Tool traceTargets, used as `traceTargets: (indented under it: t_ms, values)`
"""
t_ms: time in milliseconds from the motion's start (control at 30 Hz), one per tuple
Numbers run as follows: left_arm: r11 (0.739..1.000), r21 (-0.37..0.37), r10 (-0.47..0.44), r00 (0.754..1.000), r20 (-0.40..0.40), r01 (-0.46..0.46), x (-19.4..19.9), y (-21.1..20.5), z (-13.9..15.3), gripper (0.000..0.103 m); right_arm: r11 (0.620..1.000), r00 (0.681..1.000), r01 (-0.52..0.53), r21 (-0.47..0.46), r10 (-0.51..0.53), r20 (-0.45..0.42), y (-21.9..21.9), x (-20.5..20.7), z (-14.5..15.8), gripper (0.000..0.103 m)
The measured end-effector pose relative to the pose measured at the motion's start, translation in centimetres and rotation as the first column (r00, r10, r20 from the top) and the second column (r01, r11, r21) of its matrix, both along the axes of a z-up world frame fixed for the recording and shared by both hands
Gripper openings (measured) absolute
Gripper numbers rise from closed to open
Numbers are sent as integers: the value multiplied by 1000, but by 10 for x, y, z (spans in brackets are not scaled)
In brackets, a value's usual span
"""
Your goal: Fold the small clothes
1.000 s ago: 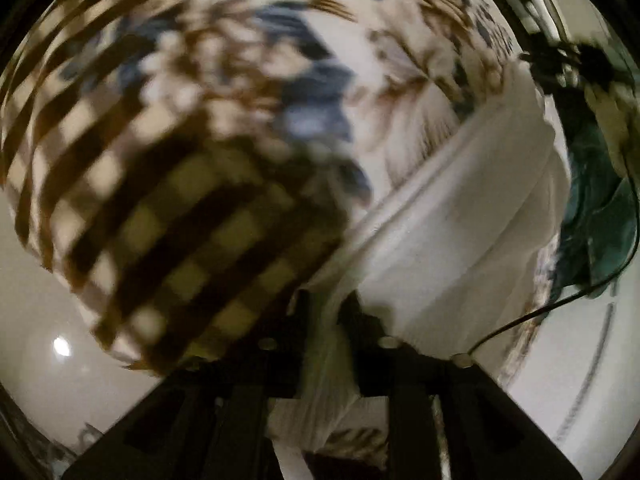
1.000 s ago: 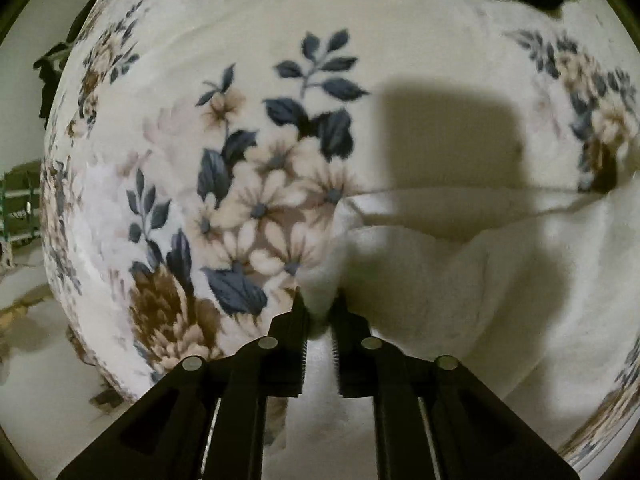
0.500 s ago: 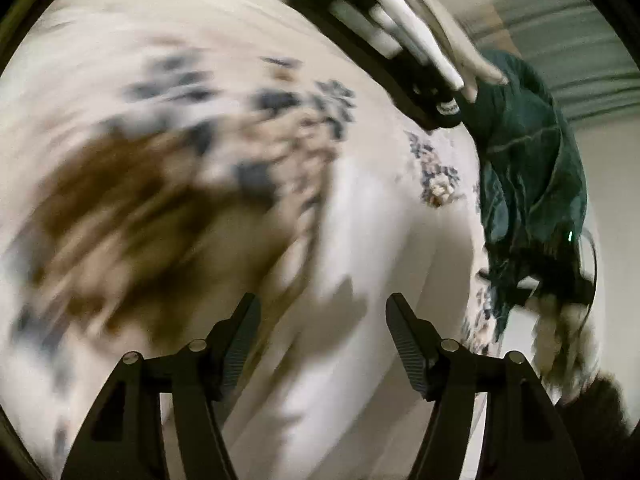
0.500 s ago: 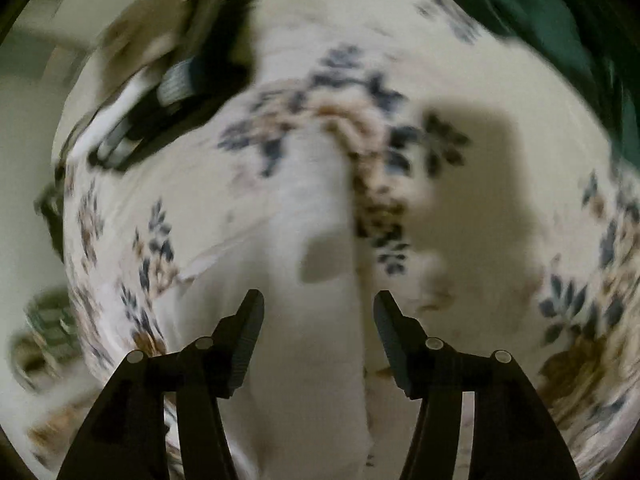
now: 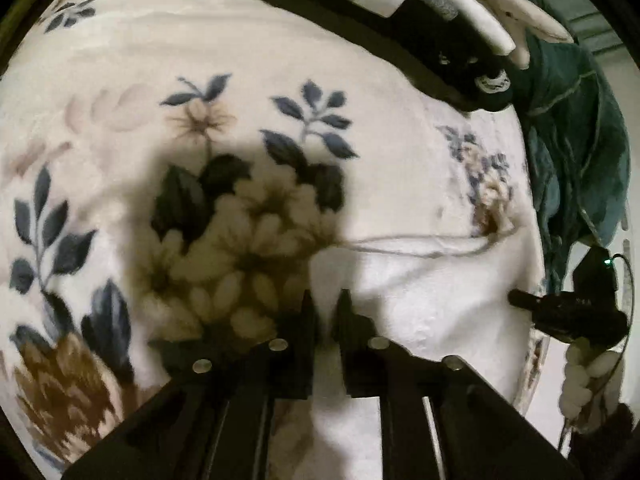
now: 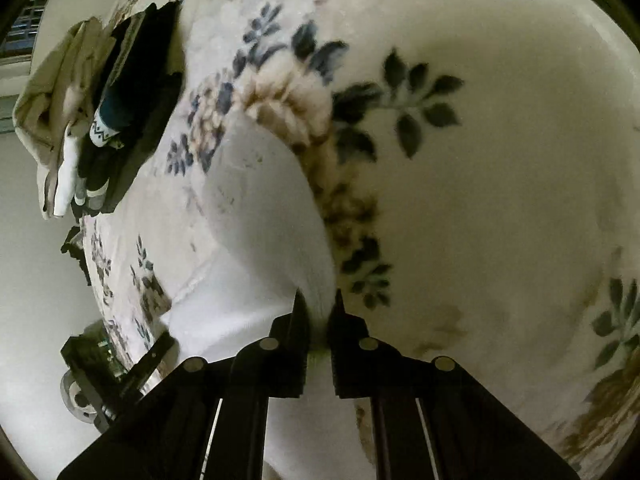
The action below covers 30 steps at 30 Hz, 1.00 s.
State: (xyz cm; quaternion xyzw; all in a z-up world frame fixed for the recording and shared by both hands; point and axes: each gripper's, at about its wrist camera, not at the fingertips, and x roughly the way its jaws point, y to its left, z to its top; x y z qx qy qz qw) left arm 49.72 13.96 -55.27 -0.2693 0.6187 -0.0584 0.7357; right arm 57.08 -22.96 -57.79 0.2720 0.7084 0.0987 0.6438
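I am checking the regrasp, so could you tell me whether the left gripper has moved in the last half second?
Yes. The left gripper came down toward the floral blanket, and its jaws closed on the white garment.

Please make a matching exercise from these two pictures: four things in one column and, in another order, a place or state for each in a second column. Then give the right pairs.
Things
1. white cloth garment
2. floral fleece blanket
3. dark green jacket
4. pile of black and cream clothes

Place or state
A. hangs at the right edge of the left wrist view
B. lies spread under everything
C. pinched by the left hand-held gripper and the right hand-held gripper
D. stacked at the blanket's far edge

Pairs: 1-C, 2-B, 3-A, 4-D
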Motion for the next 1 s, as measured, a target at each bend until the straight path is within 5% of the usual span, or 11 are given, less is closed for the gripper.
traceTargets:
  t_ms: [100,167,367,500,600,667,733,800,833,867,1000]
  values:
    - [998,-60,-24,999,33,26,-37,-2,33,38,998,998,-55,35,56,-6,3,-19,13,36]
    - [995,-85,-42,998,53,46,-75,-6,54,45,995,997,-80,63,80,10,1,-48,32,58]
    - [993,-98,-82,991,-109,71,-225,-24,63,46,995,996,-24,100,32,-79,-23,-204,70,59]
    - [989,-145,-61,962,-268,22,-307,-39,29,46,997,978,43,69,-27,-207,-26,-311,52,59]
    - [993,-118,-61,955,-291,27,-333,-53,10,46,996,958,46,82,-20,-286,-7,-370,20,59]
    - [996,-82,-64,963,-261,44,-341,-61,3,45,997,954,24,79,1,-301,9,-394,1,59]
    - [999,-30,-31,979,-202,26,-344,-64,7,4,997,955,5,71,17,-298,25,-410,-16,59]
    - [1000,-5,8,985,-173,-9,-347,-60,19,4,999,961,-40,19,43,-272,43,-424,-31,54]
    - [1000,7,19,987,-161,-18,-348,-59,22,4,999,965,-45,-5,42,-258,46,-430,-35,17]
    - [1000,16,29,989,-146,-27,-349,-54,30,4,999,970,-35,-40,24,-241,49,-438,-36,7]
    - [997,66,38,990,-135,-29,-347,-35,36,4,995,982,14,-98,-32,-184,48,-460,-22,6]
